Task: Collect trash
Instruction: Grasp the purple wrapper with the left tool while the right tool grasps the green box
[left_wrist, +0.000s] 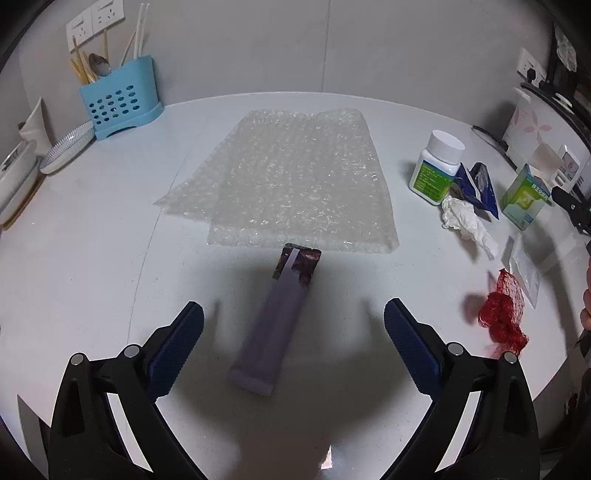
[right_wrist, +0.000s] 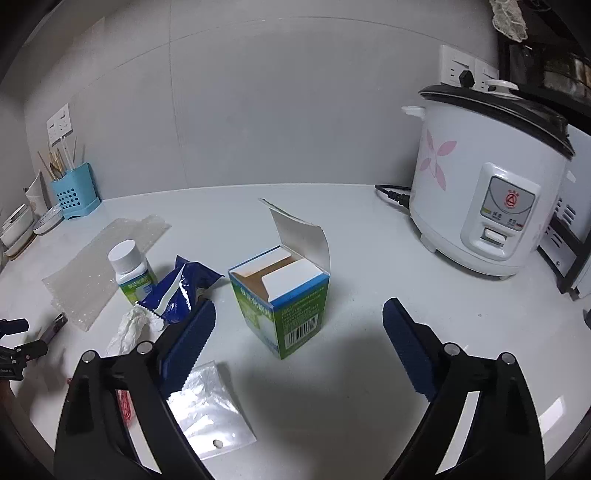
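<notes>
My left gripper (left_wrist: 293, 321) is open above the white counter, and a long purple wrapper (left_wrist: 275, 325) lies flat between its fingers, untouched. Beyond it spreads a sheet of bubble wrap (left_wrist: 291, 177). To the right lie a crumpled tissue (left_wrist: 467, 223), a blue foil packet (left_wrist: 480, 186) and red netting (left_wrist: 504, 314). My right gripper (right_wrist: 299, 326) is open, and a green and blue carton (right_wrist: 286, 299) with its lid flaps up stands just ahead between its fingers. A clear plastic bag (right_wrist: 208, 410) lies under its left finger, with the blue foil packet (right_wrist: 183, 291) and tissue (right_wrist: 129, 328) at left.
A white-capped pill bottle (right_wrist: 129, 269) stands by the packet. A white rice cooker (right_wrist: 487, 188) with its black cord sits at the right back. A blue utensil holder (left_wrist: 118, 99) and stacked dishes (left_wrist: 66, 147) are in the far left corner against the grey wall.
</notes>
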